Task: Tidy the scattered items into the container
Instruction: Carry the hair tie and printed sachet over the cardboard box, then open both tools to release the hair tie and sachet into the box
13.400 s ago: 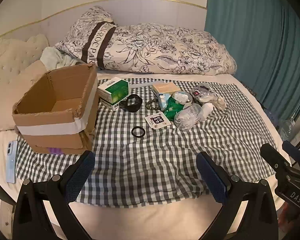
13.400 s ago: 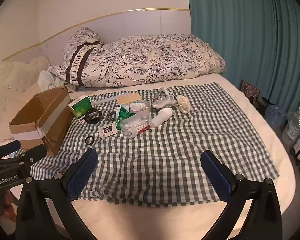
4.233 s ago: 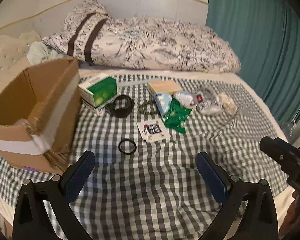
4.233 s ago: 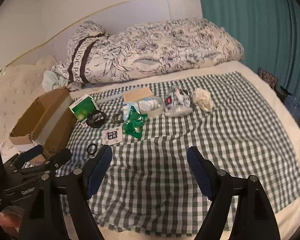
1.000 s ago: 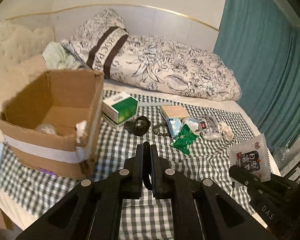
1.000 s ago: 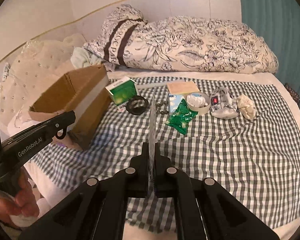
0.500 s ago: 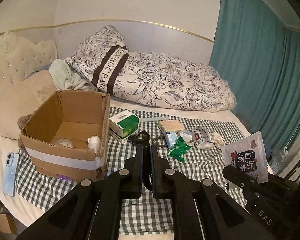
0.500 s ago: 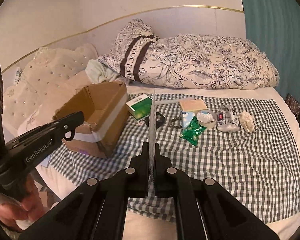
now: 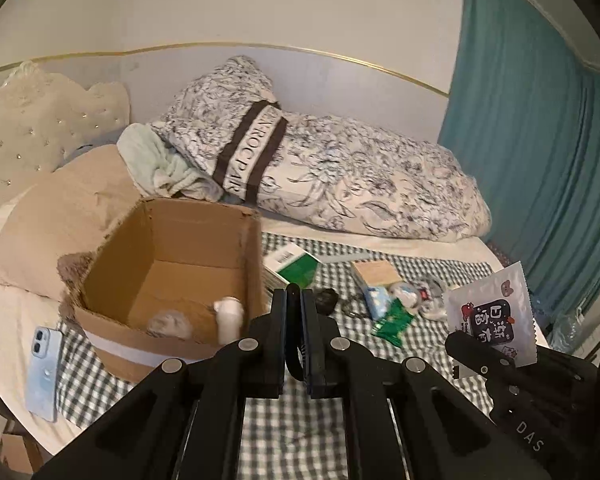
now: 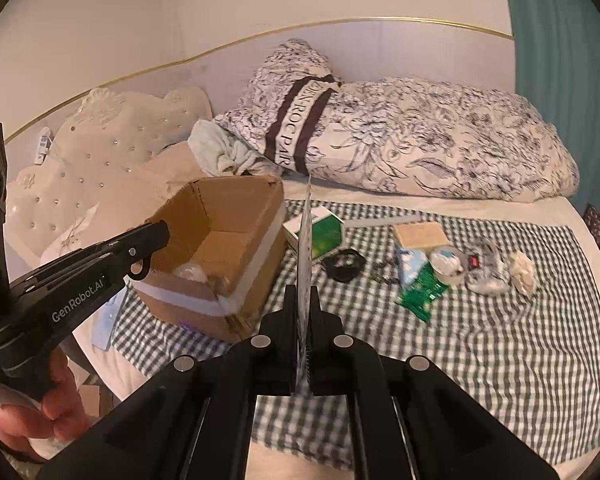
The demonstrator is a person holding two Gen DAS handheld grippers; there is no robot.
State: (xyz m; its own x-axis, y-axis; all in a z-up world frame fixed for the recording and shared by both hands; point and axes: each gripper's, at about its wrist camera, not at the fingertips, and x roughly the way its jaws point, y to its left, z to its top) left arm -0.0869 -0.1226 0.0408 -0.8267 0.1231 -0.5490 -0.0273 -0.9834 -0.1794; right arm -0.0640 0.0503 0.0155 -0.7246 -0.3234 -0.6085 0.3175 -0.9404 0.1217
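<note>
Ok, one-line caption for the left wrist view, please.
Left gripper shut on a black ring before the cardboard box; right gripper alongside, holding a printed sachet.

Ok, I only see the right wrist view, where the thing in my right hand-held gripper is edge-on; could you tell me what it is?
Observer: A flat white sachet with a black cartoon label, clamped in the right hand-held gripper.
Operator: Thank you. What is in the box already?
Observer: The box holds a white bottle by its right wall and a blurred pale lump.
Operator: And what lies left of the box?
Observer: A blue phone, flat on the bed.
</note>
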